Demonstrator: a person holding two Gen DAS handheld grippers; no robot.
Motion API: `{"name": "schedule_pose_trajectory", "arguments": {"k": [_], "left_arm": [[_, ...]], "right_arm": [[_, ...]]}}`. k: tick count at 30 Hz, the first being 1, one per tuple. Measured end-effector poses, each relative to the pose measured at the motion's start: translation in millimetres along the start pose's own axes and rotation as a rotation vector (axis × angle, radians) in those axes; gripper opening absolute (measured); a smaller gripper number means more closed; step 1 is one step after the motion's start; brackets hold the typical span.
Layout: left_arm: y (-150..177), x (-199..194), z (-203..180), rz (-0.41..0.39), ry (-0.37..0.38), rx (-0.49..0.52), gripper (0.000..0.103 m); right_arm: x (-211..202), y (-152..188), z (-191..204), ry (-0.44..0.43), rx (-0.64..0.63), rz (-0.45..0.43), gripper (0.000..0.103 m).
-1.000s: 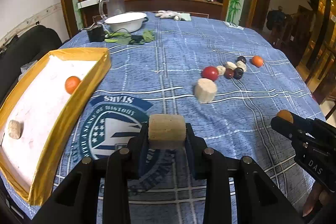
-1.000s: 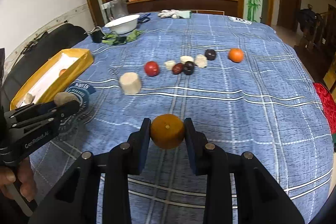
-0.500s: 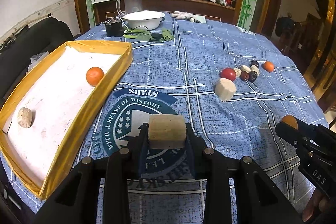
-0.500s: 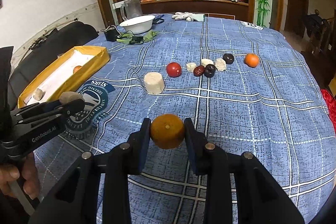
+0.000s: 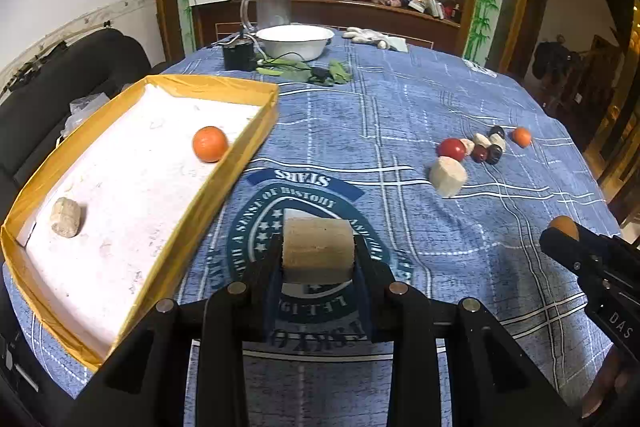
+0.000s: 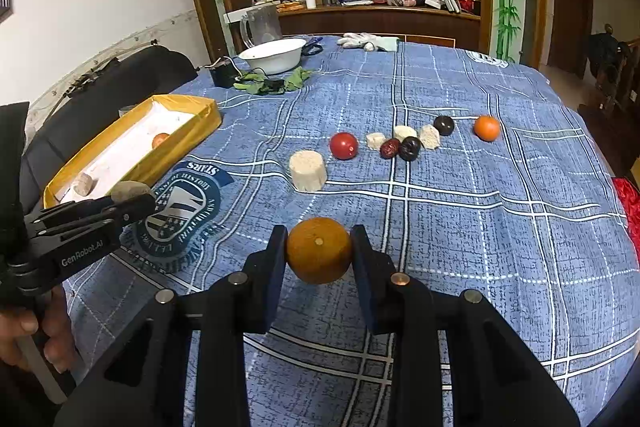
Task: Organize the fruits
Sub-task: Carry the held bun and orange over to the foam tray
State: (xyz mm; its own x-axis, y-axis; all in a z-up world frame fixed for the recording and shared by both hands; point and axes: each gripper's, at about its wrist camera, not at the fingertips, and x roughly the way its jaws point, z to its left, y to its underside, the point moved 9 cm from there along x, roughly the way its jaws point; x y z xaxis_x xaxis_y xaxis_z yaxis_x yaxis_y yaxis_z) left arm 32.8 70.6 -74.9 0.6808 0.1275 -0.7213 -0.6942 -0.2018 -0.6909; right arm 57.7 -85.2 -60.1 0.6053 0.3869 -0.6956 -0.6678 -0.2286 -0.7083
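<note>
Now the tray [image 5: 256,131] sits closer and fuller in the left view than a second ago, and the loose fruit has slid off to the right; both loads are unchanged. The left gripper [image 5: 318,259] is closed partway on a tan block [image 5: 318,249], pads flat against its two sides, above the cloth's round emblem [image 5: 256,227] just right of the tray's near wall. The right gripper [image 6: 319,253] is pinched on a dull orange [image 6: 319,250], held over bare cloth [image 6: 480,227]. Inside the tray lie a bright orange [image 5: 210,143] and a small tan lump [image 5: 66,217]. Well ahead of the right gripper, a pale cylinder [image 6: 307,171], a red fruit [image 6: 343,145] and a cluster of small pieces [image 6: 408,143] lie on the cloth.
</note>
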Motion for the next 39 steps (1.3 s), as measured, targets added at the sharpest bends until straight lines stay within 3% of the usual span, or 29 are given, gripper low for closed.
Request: {"name": "schedule_pose_trajectory", "arguments": {"k": [27,39], "left_arm": [[-6.1,-16.8,53.2,-0.025,-0.073,-0.085,0.031],[-9.5,-21.8,96.1,-0.031,-0.13,-0.151,0.031]], "right_arm": [[1.1,-17.2,43.1,-0.092,-0.07,-0.022,0.034],[5.7,-31.4,77.5,-0.143,-0.118,-0.031,0.034]]}}
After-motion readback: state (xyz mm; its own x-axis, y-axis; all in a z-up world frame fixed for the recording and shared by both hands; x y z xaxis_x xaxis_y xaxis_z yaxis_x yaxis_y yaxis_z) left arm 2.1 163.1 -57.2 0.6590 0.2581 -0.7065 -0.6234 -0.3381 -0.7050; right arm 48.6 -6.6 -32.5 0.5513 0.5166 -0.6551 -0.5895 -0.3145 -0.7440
